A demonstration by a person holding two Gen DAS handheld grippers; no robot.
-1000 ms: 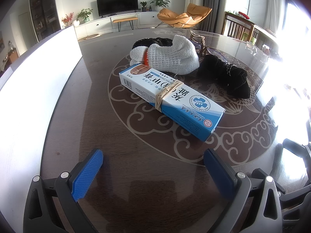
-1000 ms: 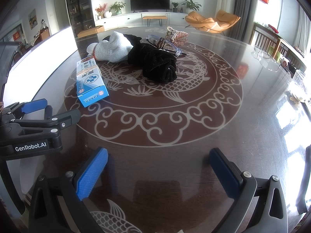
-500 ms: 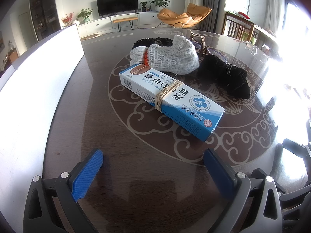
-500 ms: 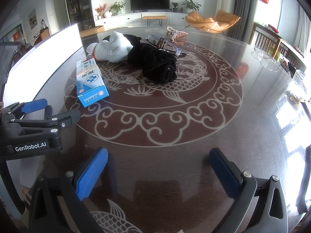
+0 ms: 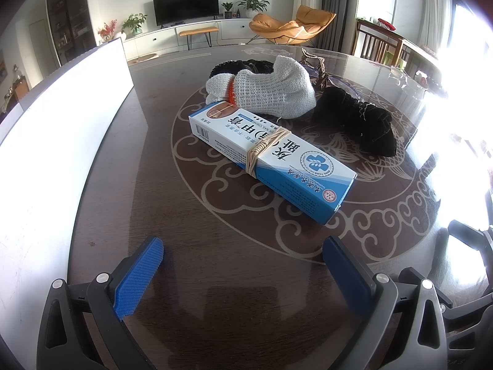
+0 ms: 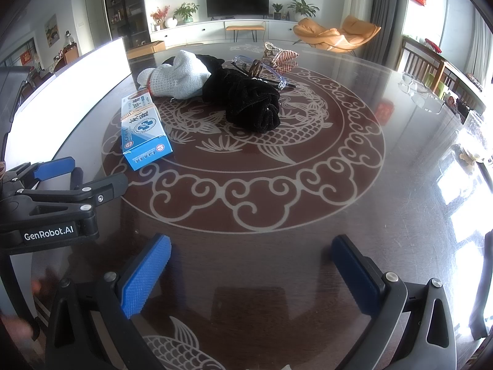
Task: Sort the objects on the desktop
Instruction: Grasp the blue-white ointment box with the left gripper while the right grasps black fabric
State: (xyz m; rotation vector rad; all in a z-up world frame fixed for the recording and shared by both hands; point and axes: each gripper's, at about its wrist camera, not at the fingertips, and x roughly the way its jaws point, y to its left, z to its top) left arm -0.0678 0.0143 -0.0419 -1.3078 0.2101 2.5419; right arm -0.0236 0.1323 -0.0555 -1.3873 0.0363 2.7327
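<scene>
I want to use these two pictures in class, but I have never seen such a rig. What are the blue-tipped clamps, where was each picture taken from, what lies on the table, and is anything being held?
No robot here: a person holds one two-finger gripper in each hand, each with a wide-angle camera looking along its fingers. One picture comes from the left gripper, the other from the right gripper. Both are open and hold nothing. On the table lie a box with rubber bands around it, a white knitted sock, black cloth, glasses and a small woven item. At the table's left edge stands a white board.
</scene>
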